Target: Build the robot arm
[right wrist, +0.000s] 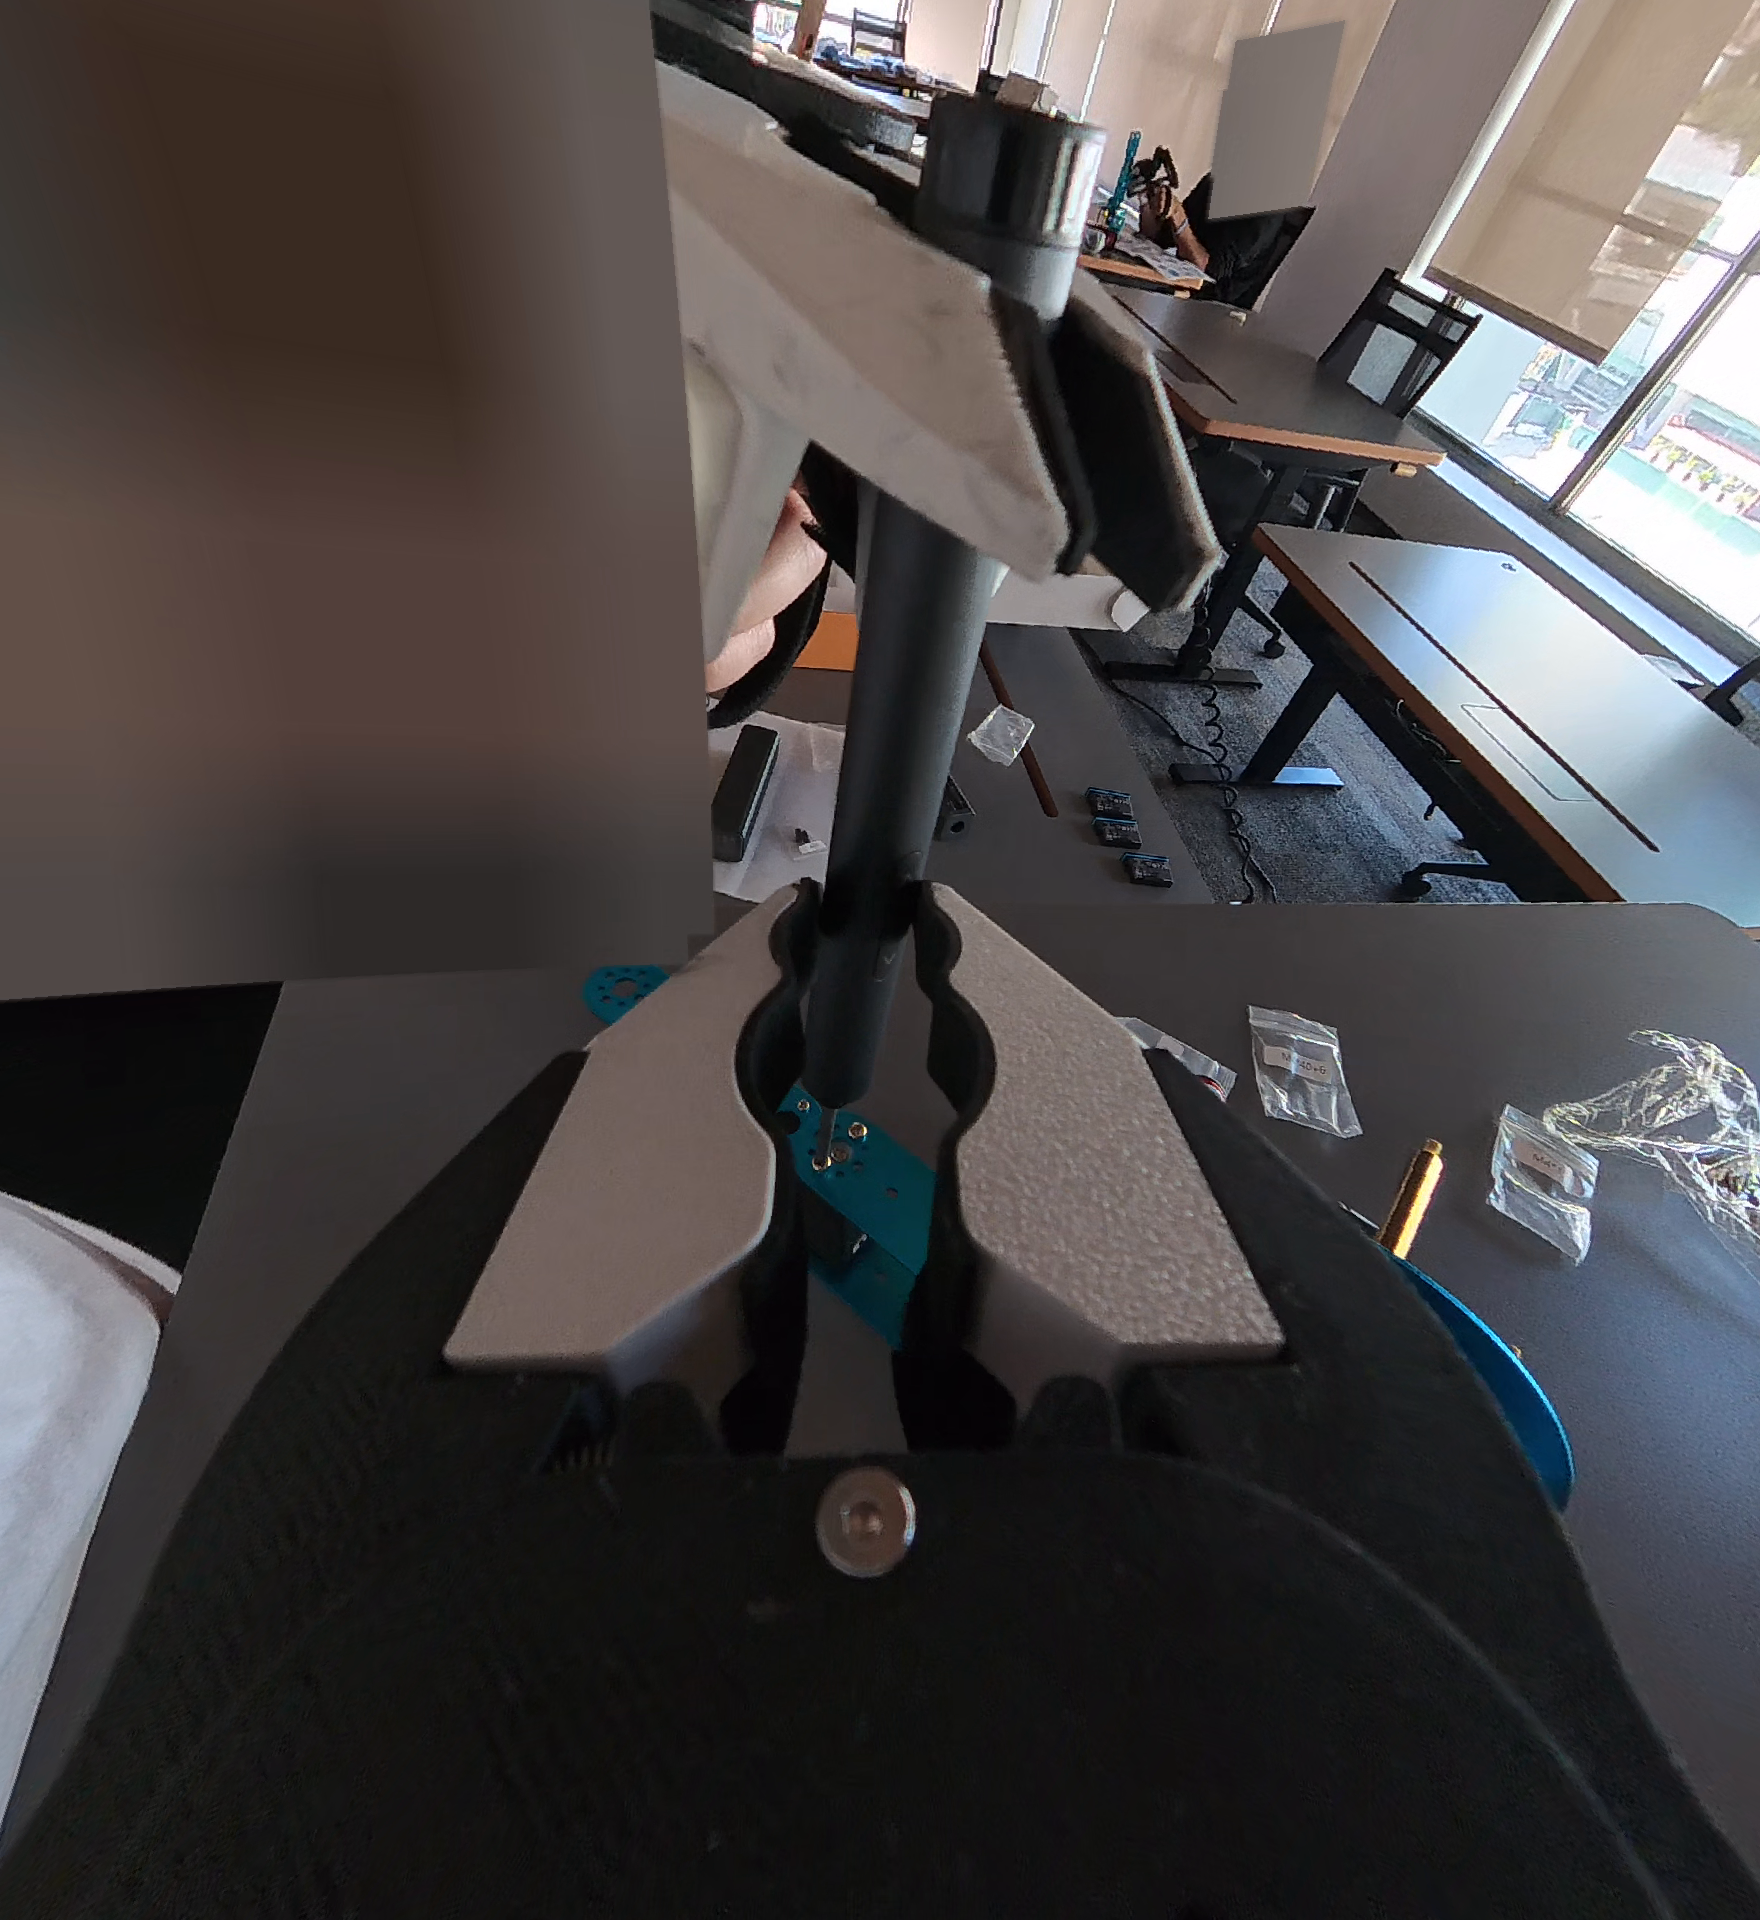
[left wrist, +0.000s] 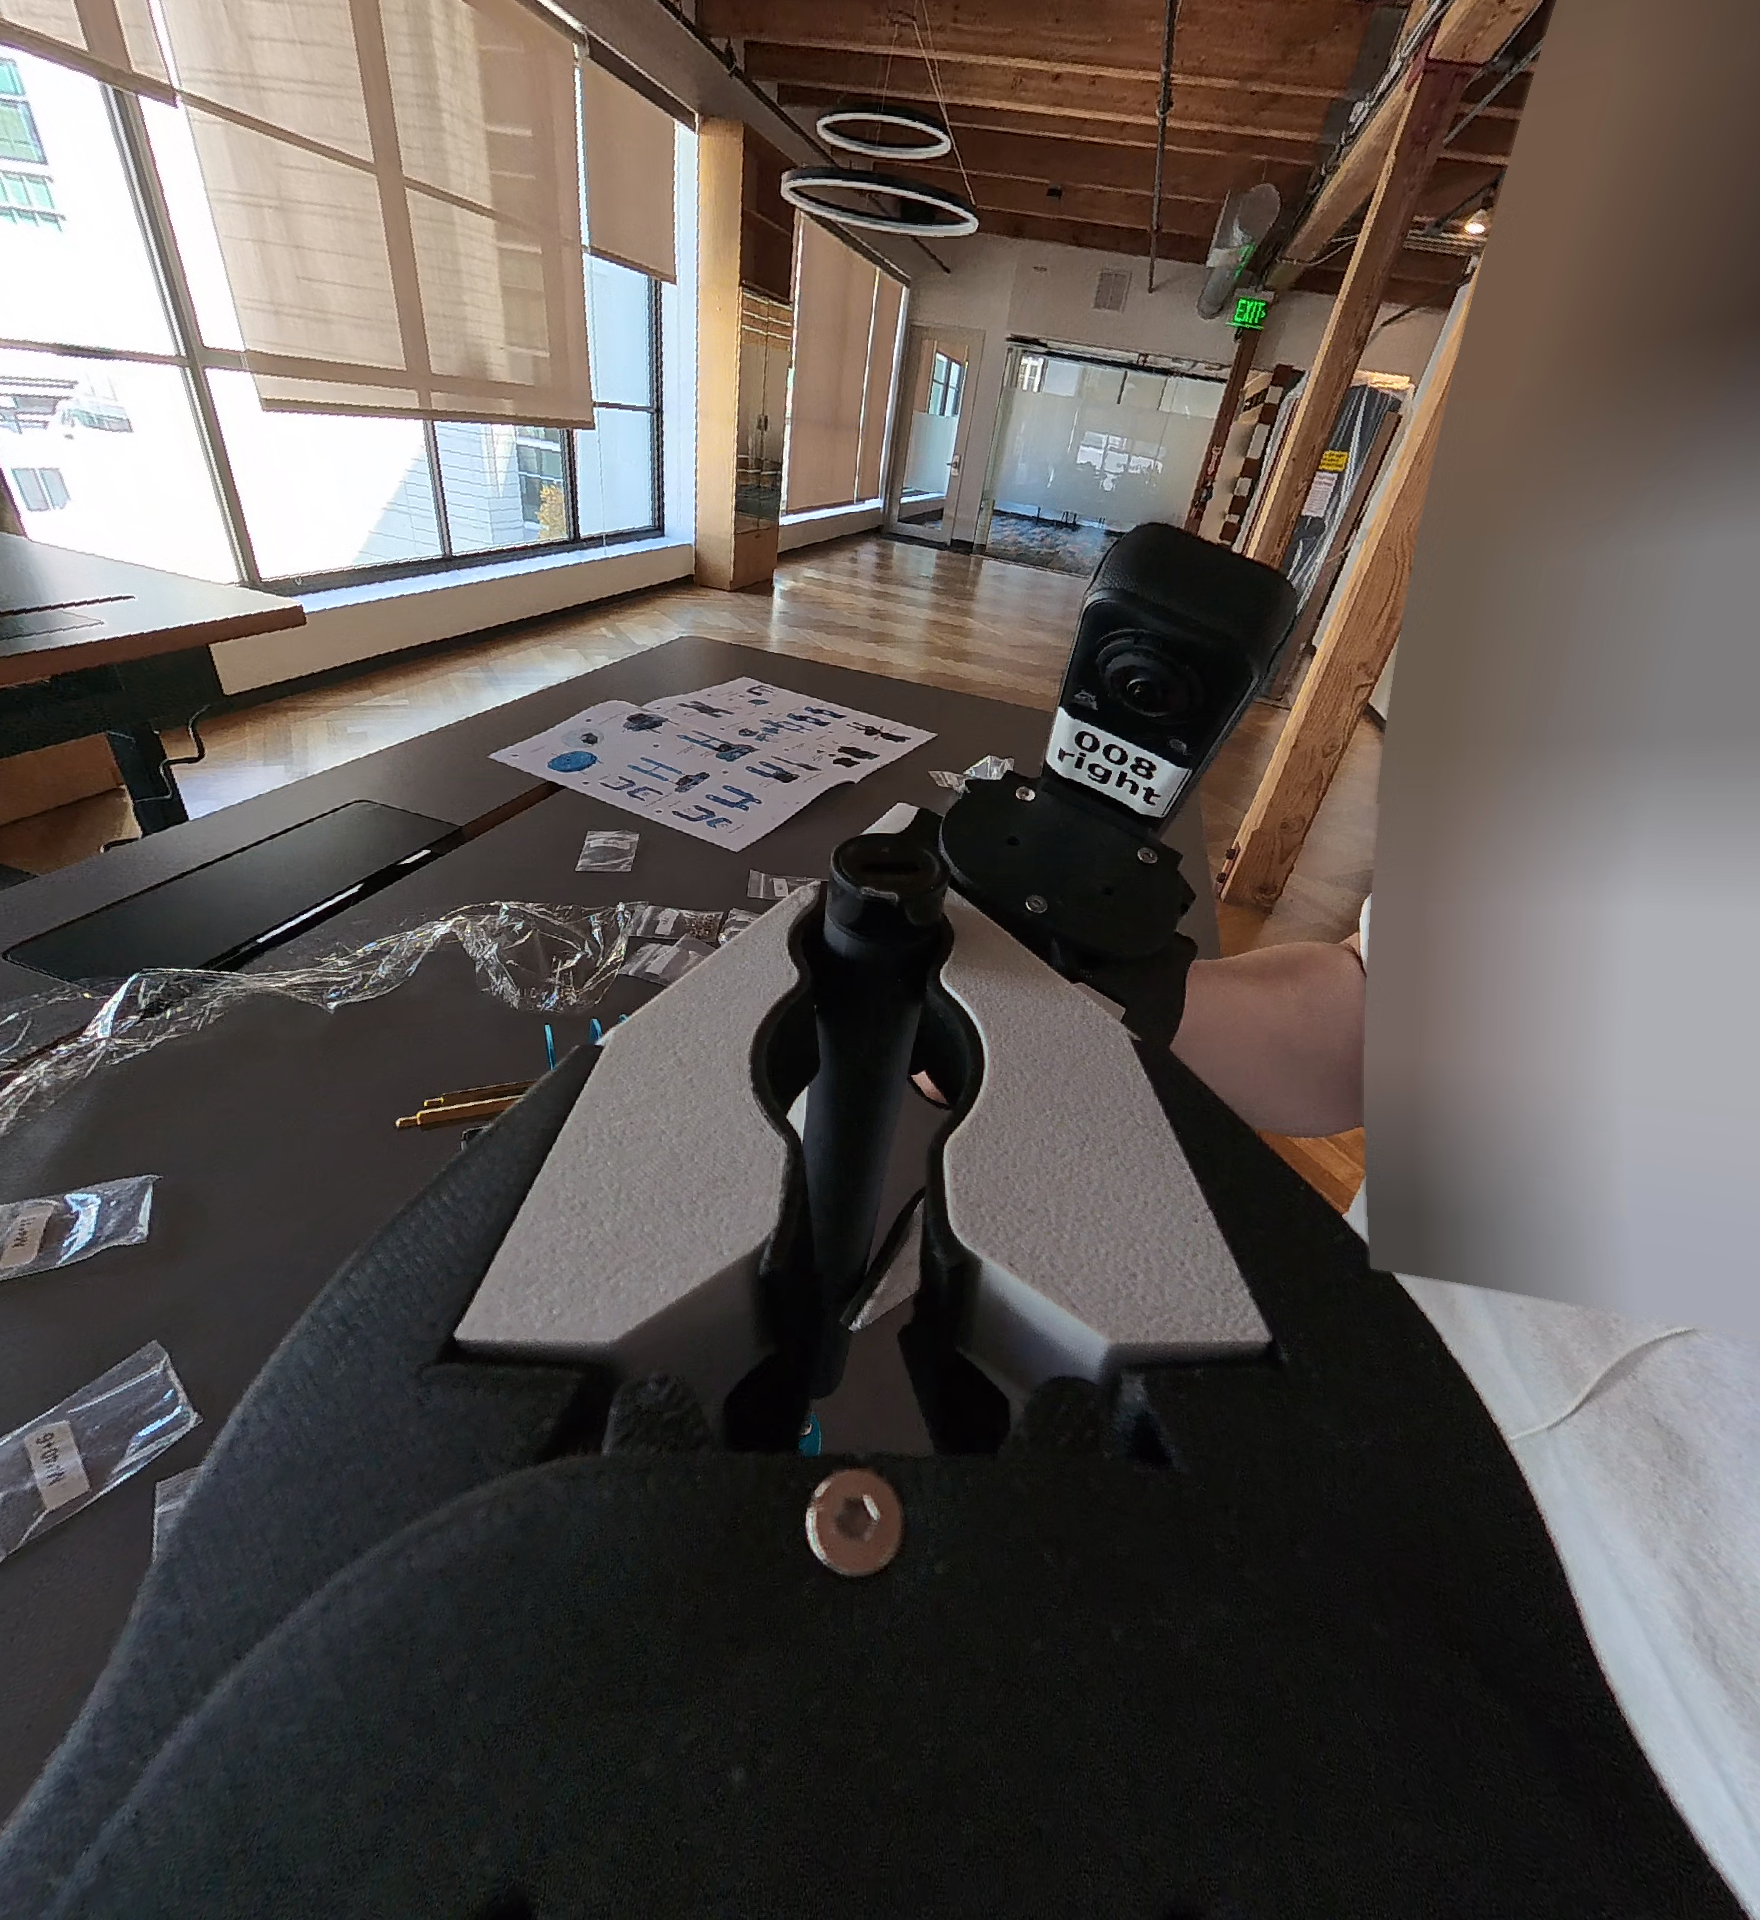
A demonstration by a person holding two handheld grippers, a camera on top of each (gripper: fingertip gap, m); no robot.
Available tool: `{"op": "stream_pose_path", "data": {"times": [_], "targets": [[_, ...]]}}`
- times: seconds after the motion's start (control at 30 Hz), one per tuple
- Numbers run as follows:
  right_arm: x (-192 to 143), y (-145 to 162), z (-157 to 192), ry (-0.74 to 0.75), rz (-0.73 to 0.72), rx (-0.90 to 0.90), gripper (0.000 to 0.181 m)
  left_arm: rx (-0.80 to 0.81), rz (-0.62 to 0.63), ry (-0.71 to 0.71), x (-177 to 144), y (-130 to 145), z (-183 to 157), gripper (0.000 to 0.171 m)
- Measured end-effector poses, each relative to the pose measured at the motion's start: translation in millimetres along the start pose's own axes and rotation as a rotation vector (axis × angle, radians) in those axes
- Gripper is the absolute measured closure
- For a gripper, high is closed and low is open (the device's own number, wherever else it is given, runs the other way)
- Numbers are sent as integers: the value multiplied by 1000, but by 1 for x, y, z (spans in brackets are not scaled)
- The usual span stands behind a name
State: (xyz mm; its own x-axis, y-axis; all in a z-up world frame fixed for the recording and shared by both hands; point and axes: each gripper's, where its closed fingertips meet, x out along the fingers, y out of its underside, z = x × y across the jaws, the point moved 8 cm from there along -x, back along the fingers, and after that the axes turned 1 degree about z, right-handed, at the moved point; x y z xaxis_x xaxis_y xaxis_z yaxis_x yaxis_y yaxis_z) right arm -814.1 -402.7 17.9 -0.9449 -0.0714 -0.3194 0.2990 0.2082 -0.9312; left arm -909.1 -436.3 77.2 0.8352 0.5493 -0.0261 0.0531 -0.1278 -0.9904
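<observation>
A slim dark screwdriver (right wrist: 891, 790), a smooth matte cylinder, stands nearly upright over the desk (right wrist: 1271, 997), its thin bit resting on a small screw in a blue perforated metal bracket (right wrist: 871, 1169). Two holds likely keep it plumb: the right tool (right wrist: 860, 935) is clenched on its lower barrel, grainy grey fingers (right wrist: 1052, 1153) pinching it in their scalloped notches, while the left tool (left wrist: 871, 935) clamps the upper shaft just under the cap. Nearby lie a brass standoff (right wrist: 1408, 1195), small clear zip bags (right wrist: 1302, 1070), crumpled cellophane (left wrist: 263, 987) and a printed instruction sheet (left wrist: 710, 758).
</observation>
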Motion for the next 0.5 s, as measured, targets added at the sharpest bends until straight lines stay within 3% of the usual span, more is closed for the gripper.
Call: {"op": "stream_pose_path", "data": {"times": [0.5], "targets": [[1, 0, 1, 28, -7, -24, 163, -22, -24, -10, -6, -3, -2, 153]]}}
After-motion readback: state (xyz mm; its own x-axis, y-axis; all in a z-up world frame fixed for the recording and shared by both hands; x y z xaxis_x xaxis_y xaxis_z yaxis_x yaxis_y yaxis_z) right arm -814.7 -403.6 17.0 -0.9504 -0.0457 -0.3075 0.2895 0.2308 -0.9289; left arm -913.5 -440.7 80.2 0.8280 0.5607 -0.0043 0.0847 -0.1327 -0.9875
